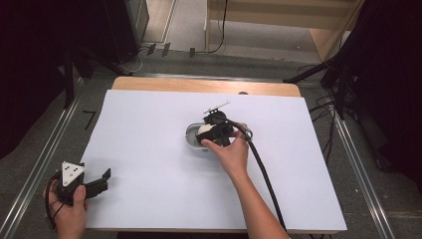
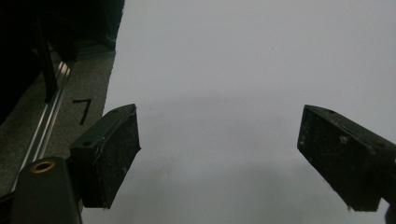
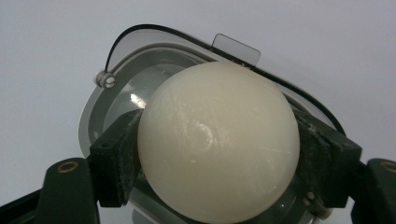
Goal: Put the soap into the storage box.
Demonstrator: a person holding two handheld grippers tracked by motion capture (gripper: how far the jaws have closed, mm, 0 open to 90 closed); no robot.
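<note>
A smooth cream-white ball [image 3: 217, 140], egg-like, sits between the black pads of my right gripper [image 3: 219, 161], which is shut on it. Just beneath the ball is a clear oval container [image 3: 119, 91] with a grey rim and a thin black wire along its edge. In the high view the right gripper [image 1: 213, 131] holds the ball [image 1: 203, 129] over that container [image 1: 191, 138] near the middle of the white sheet. My left gripper [image 1: 102, 181] rests at the sheet's near left corner. Its jaws [image 2: 219, 158] stand wide open, with bare sheet between them.
A white sheet [image 1: 149, 149] covers the wooden table [image 1: 199, 85]. A thin pale piece [image 1: 217, 106] sticks up just beyond the container. The right gripper's black cable [image 1: 263, 174] trails toward the front edge. Metal rails [image 1: 50, 149] and grey floor flank the table.
</note>
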